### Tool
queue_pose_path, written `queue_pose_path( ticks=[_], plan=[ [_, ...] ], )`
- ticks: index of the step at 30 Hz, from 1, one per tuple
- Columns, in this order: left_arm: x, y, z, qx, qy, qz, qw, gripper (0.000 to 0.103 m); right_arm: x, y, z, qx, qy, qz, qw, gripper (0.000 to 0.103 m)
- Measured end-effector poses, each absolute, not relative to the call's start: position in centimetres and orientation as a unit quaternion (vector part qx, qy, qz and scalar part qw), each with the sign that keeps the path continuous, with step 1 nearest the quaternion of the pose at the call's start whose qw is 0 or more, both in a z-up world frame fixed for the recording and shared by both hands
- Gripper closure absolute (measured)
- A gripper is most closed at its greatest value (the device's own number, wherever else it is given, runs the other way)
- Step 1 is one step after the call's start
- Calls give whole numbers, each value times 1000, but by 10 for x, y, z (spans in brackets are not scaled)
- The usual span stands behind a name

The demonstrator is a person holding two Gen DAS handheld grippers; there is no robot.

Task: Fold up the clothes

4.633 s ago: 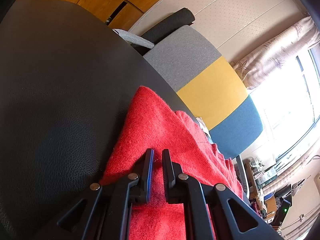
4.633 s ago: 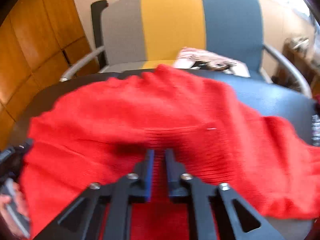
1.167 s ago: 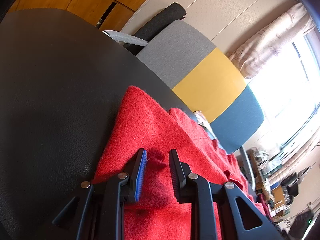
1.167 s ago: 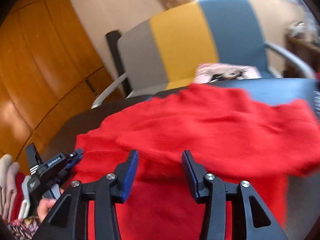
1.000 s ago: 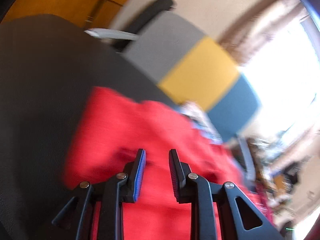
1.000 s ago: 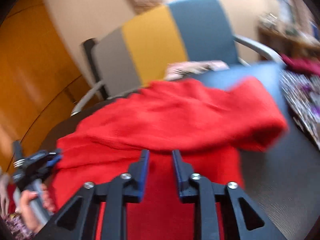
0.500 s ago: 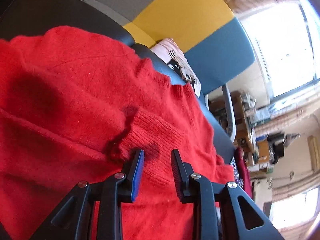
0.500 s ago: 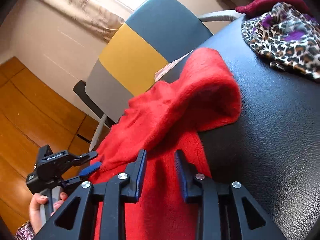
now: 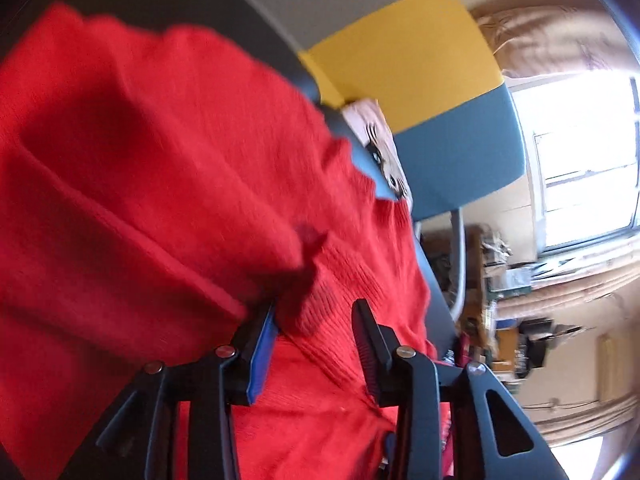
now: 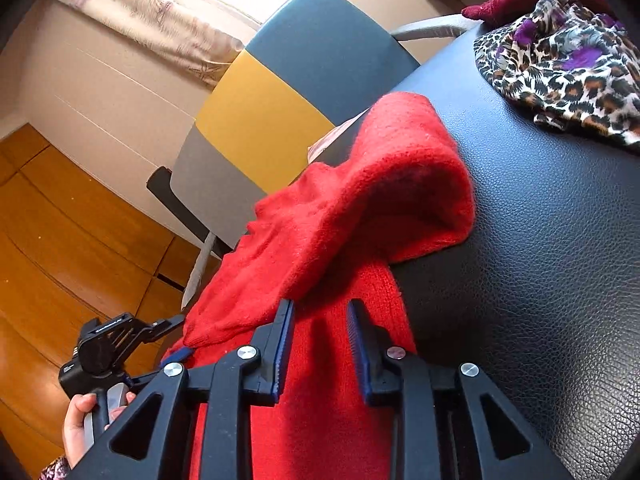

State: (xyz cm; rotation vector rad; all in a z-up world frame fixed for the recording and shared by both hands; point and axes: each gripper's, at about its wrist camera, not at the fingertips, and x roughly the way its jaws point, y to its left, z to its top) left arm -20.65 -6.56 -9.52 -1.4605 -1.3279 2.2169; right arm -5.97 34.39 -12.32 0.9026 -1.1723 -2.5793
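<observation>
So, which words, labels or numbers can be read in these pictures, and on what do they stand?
Left gripper, one short line of white lettering on its black top: too small to read. Its jaws are opening, with the red sweater between them.
Red sweater, leopard-print cloth, striped chair: no text on them.
Nothing else carries readable words or numbers.

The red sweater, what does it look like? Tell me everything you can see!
The red sweater is a fuzzy knit with a ribbed band. It lies on the black leathery table, one part folded over in a soft hump. The left gripper is opening around a ribbed bit; the right gripper straddles the cloth without pinching.
</observation>
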Motion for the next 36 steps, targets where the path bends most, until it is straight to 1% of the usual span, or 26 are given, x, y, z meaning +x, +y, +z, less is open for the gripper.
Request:
queue_pose_path(
  ticks=[2, 3, 4, 6, 9, 11, 14, 17, 19, 23, 26, 27, 28, 29, 30, 32, 33, 34, 35, 36],
  plan=[
    [-206, -61, -96, -486, -444, 747, 97, 69, -61, 343, -123, 304, -390, -865, 82, 75],
    [-206, -59, -94, -483, -436, 753, 99, 81, -61, 342, -122, 305, -388, -866, 81, 75],
    [-207, -55, -89, -480, -421, 763, 104, 96, -62, 342, -122, 305, -387, -866, 80, 75],
    [-206, -51, -75, -468, -399, 779, 122, 96, -63, 340, -121, 305, -386, -867, 79, 75],
    [-205, -56, -42, -419, -399, 799, 160, 96, -65, 338, -118, 304, -387, -867, 79, 75],
    [-203, -68, -24, -392, -398, 813, 165, 96, -66, 337, -118, 305, -385, -868, 78, 75],
    [-199, -92, -16, -376, -379, 832, 150, 96, -68, 336, -117, 305, -385, -867, 78, 75],
    [-194, -113, -29, -374, -364, 845, 119, 96, -70, 335, -117, 305, -386, -867, 78, 75],
    [-187, -129, -52, -384, -358, 846, 91, 96, -71, 336, -118, 305, -388, -866, 79, 75],
    [-175, -141, -99, -403, -368, 834, 83, 95, -74, 338, -118, 314, -397, -858, 89, 73],
    [-158, -140, -112, -365, -356, 854, 106, 94, -81, 345, -113, 323, -418, -843, 104, 62],
    [-157, -142, -114, -360, -366, 851, 110, 94, -84, 348, -112, 322, -426, -840, 101, 57],
    [-158, -144, -117, -357, -378, 847, 114, 95, -89, 355, -115, 327, -446, -828, 96, 56],
    [-158, -146, -118, -356, -383, 845, 117, 95, -94, 361, -119, 332, -466, -815, 92, 61],
    [-158, -146, -118, -355, -383, 845, 118, 95, -98, 366, -123, 337, -486, -801, 89, 63],
    [-159, -147, -120, -352, -386, 844, 122, 96, -105, 374, -125, 325, -515, -788, 90, 62],
    [-159, -149, -121, -350, -391, 842, 124, 96, -109, 377, -123, 319, -514, -791, 86, 65],
    [-158, -150, -122, -349, -394, 841, 126, 96, -112, 380, -121, 314, -513, -795, 81, 69],
    [-158, -150, -122, -348, -394, 841, 126, 96, -114, 383, -118, 305, -513, -799, 76, 83],
    [-158, -150, -122, -349, -392, 842, 126, 96, -115, 386, -112, 292, -506, -808, 74, 92]
  ],
)
